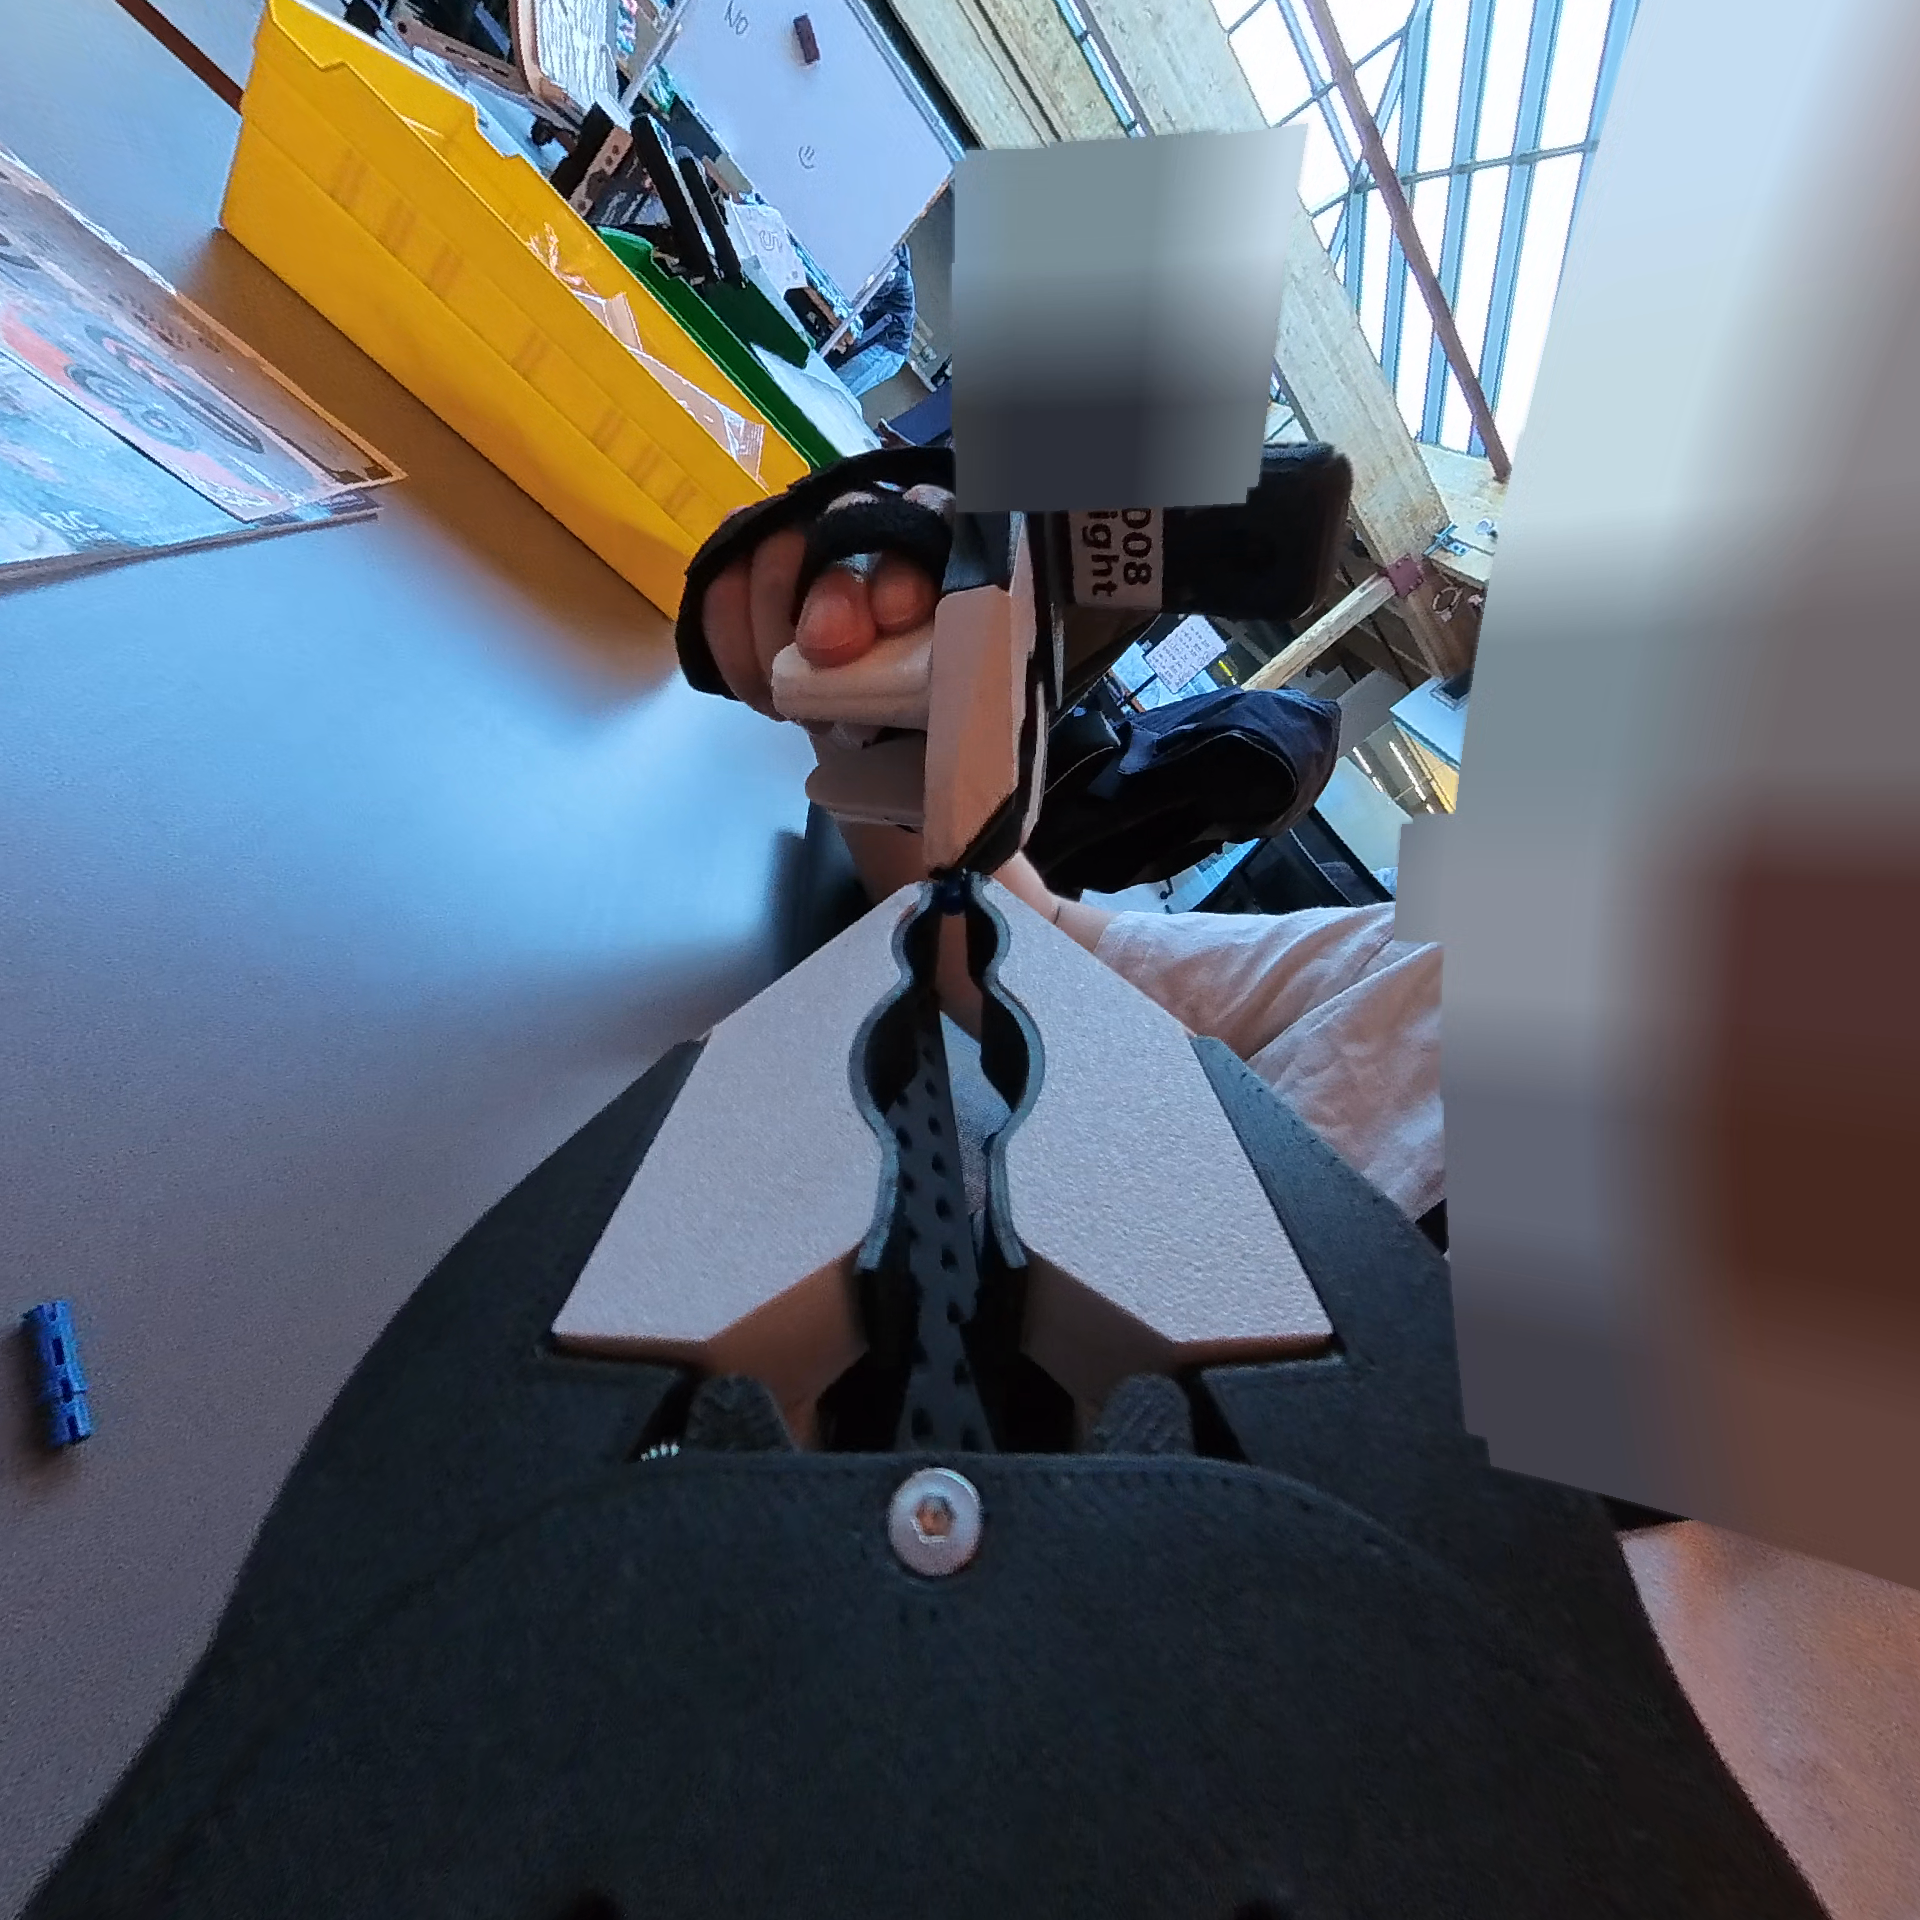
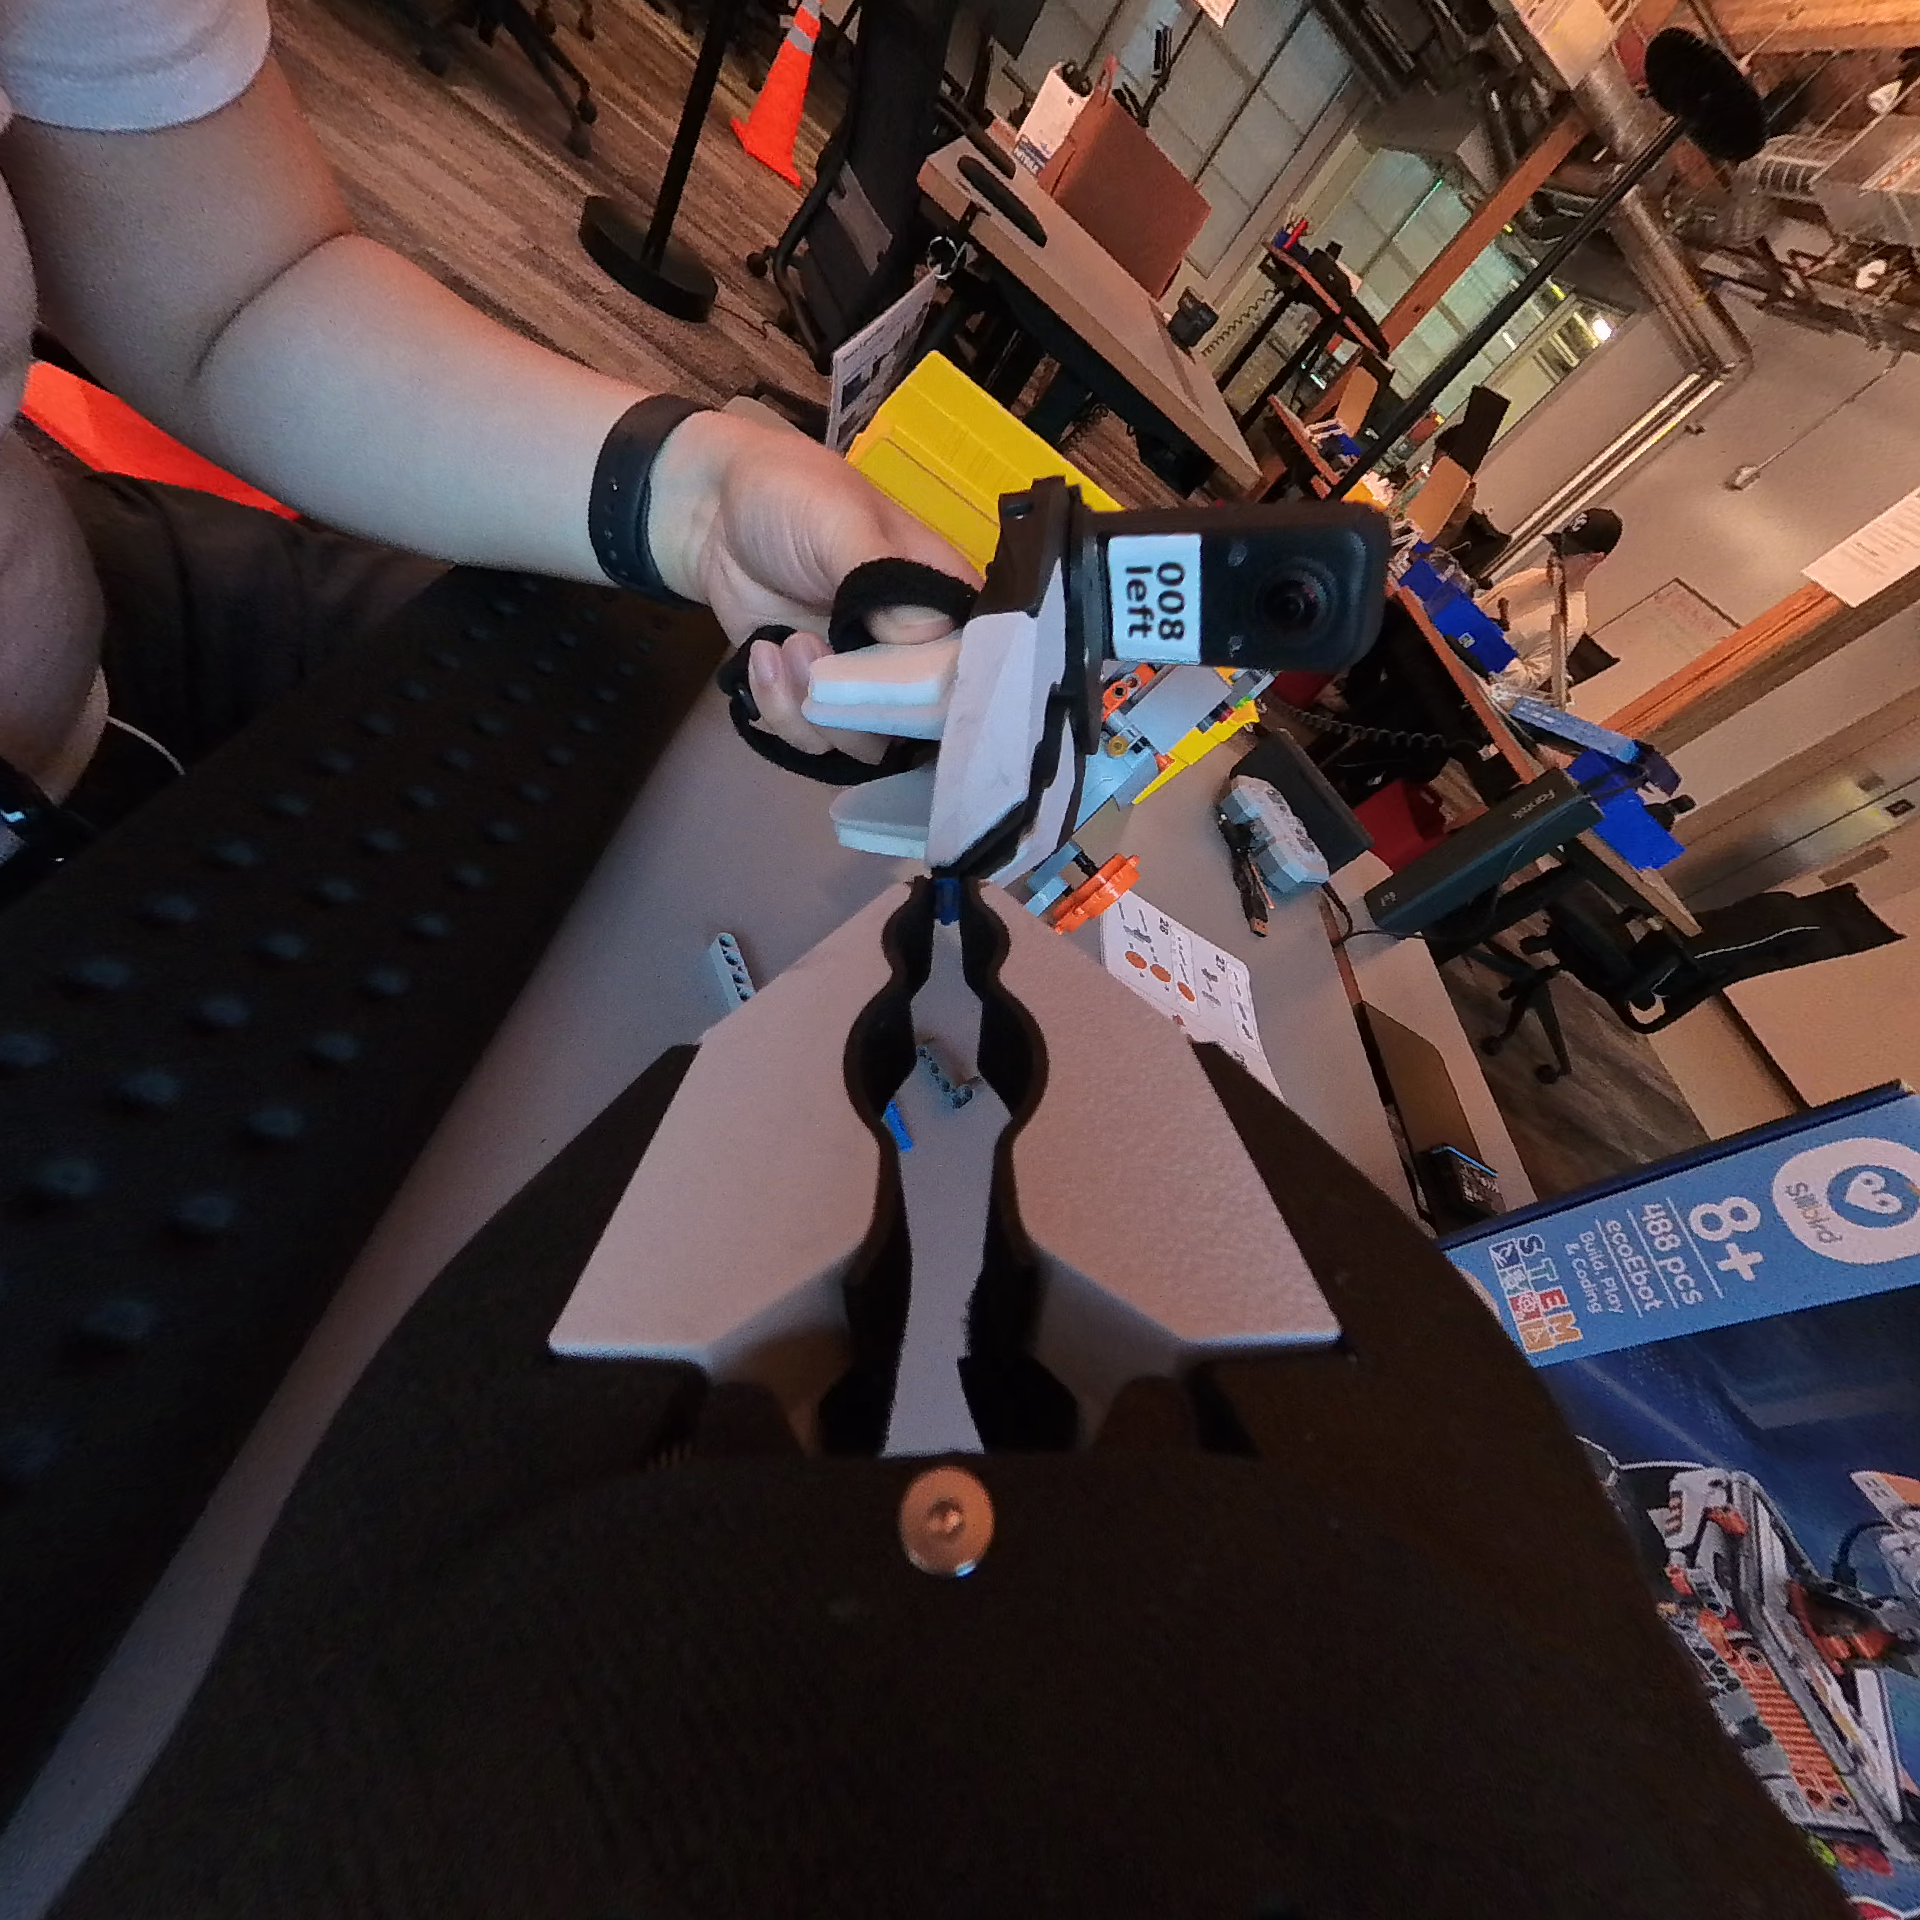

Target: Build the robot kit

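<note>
My two grippers meet tip to tip above the table. In the left wrist view my left gripper point(image 1: 948, 896) has its jaws closed at the tips on a small blue pin point(image 1: 948, 904), and the right gripper point(image 1: 961, 847), held in a hand, touches the same spot from the far side. In the right wrist view my right gripper point(image 2: 943, 891) is also closed at the tips around the blue pin point(image 2: 945, 900), with the left gripper point(image 2: 961, 860) pressed against it. I cannot tell which one carries the pin's weight.
A loose blue pin point(image 1: 57, 1371), a booklet point(image 1: 156, 416), a yellow bin point(image 1: 468, 260) and a green bin point(image 1: 727, 301) are on the table. Grey beams point(image 2: 732, 961), a part-built model with an orange wheel point(image 2: 1091, 894), an instruction sheet point(image 2: 1184, 977), a blue kit box point(image 2: 1714, 1299) and a studded black mat point(image 2: 208, 935) also show. Less than 4 cm separates the two grippers' tips.
</note>
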`<action>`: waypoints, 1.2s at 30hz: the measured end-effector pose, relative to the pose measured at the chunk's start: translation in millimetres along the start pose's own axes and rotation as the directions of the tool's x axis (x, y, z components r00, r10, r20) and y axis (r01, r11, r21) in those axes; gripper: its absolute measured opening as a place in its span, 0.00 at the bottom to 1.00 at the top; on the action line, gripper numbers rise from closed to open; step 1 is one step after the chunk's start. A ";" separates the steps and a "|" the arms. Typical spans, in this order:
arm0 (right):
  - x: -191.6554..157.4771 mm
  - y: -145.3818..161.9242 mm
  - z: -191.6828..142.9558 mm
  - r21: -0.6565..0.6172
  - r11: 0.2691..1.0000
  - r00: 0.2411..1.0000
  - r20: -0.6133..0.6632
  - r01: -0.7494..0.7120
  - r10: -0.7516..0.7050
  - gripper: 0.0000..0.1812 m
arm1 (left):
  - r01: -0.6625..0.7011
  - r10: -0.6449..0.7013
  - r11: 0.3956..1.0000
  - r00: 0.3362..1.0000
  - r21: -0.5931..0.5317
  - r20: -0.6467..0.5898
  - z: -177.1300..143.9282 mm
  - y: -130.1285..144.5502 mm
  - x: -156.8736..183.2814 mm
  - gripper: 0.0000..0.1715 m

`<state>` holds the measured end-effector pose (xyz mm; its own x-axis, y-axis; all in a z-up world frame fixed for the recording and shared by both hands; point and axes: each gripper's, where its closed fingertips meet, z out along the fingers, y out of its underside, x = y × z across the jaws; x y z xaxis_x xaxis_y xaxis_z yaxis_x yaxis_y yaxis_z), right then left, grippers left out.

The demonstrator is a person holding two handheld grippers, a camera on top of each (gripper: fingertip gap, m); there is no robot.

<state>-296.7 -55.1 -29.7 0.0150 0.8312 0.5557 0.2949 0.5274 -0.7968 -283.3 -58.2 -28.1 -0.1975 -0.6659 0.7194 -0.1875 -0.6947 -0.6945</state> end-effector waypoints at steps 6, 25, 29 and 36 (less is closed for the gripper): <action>2.5 0.9 -2.7 -0.015 1.000 1.000 -0.014 0.003 -0.004 0.03 | -0.120 0.117 0.993 0.982 0.010 0.147 -7.3 -2.2 -5.2 0.23; 8.0 30.1 1.2 -0.124 0.992 0.999 -0.033 -0.010 0.006 0.02 | 0.061 0.532 0.741 0.553 -0.668 0.641 -74.4 117.6 -101.7 0.06; 7.9 34.4 1.7 -0.145 0.989 0.999 -0.032 -0.012 0.008 0.02 | 0.088 0.541 0.719 0.552 -0.690 0.635 -76.1 118.2 -102.4 0.05; 49.1 41.0 -6.5 -0.157 0.984 0.963 -0.268 -0.079 0.035 0.03 | 0.083 0.441 0.799 0.593 -0.596 0.673 -60.1 98.1 -110.6 0.03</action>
<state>-277.6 6.2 -33.5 0.2805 0.7716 0.5710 0.4390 0.4259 -0.7911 -337.7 -36.3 -176.5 0.4480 -0.8847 0.1289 -0.7398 -0.4478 -0.5021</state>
